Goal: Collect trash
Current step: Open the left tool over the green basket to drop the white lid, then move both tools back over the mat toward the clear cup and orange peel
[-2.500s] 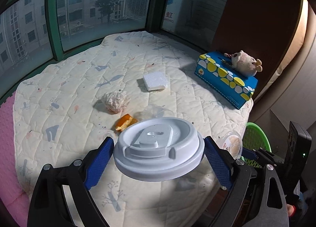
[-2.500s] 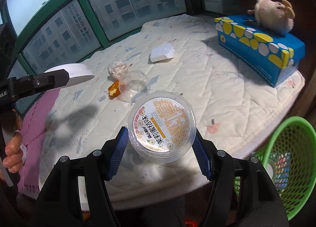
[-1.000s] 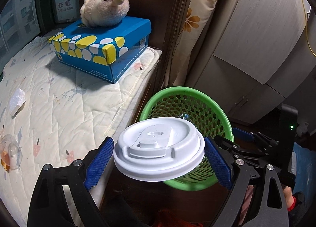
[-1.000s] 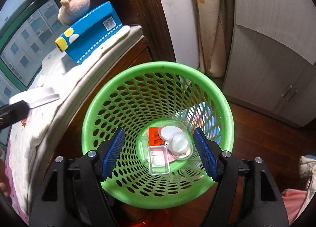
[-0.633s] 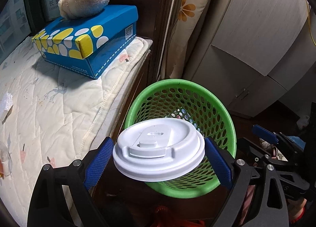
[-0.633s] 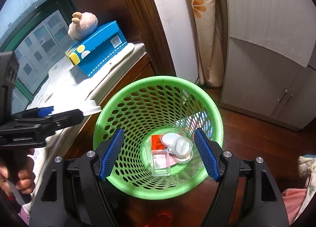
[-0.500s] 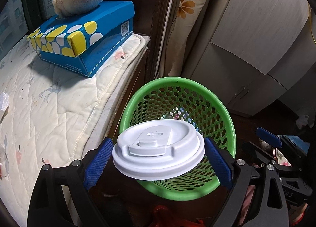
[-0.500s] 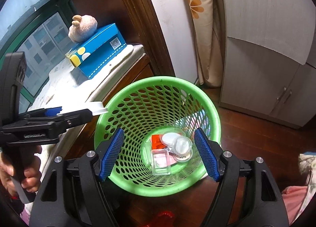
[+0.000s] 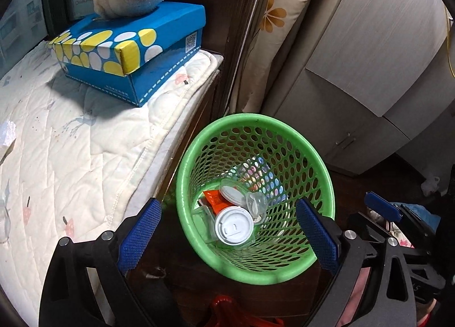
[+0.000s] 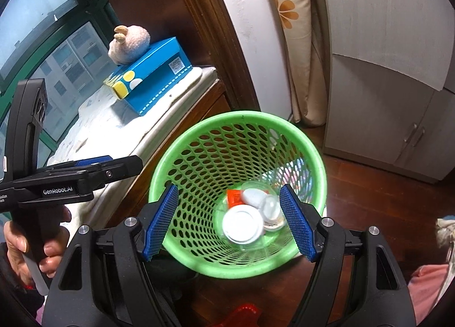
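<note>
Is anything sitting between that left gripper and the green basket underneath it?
Nothing visible. The left gripper hangs open and empty over the green basket, whose mouth is uncovered; the white lid lies inside among other trash.

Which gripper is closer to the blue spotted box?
Left. The left gripper, its jaws just opening and empty, hangs by the bed edge, on the green basket's side toward the blue spotted box; the right gripper hangs over the basket, farther away.

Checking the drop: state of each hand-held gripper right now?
Left hand-held gripper: open, just widened, nothing between its jaws.
Right hand-held gripper: open, empty.
</note>
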`<state>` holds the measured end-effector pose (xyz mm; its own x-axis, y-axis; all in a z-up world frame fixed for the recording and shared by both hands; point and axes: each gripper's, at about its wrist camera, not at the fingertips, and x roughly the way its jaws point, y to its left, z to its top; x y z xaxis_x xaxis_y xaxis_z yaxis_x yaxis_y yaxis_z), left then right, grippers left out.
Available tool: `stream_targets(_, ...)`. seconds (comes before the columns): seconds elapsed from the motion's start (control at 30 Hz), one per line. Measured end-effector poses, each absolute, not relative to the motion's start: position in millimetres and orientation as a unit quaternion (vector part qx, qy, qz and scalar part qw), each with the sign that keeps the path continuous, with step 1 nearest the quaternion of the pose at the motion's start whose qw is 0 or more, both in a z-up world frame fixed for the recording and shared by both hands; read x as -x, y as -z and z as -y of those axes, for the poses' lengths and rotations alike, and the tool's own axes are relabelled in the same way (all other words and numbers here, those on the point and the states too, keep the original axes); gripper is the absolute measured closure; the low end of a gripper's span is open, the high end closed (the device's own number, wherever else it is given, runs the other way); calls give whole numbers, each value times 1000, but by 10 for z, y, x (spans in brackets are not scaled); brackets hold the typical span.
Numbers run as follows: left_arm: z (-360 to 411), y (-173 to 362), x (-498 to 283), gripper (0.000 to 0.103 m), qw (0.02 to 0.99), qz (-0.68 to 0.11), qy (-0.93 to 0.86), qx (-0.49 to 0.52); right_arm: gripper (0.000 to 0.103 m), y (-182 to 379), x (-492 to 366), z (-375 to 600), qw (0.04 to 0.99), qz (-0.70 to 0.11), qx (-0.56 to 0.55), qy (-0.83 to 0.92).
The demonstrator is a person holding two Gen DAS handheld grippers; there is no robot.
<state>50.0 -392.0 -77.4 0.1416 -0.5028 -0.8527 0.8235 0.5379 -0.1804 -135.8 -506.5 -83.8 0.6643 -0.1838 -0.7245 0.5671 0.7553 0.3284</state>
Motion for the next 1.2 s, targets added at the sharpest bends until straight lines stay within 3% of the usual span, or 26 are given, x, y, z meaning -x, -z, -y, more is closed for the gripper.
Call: stream_targets(1.2,1468,209,-1591,10,850,-457,260,-26,16,404,114,3874,911,-359,-192,59)
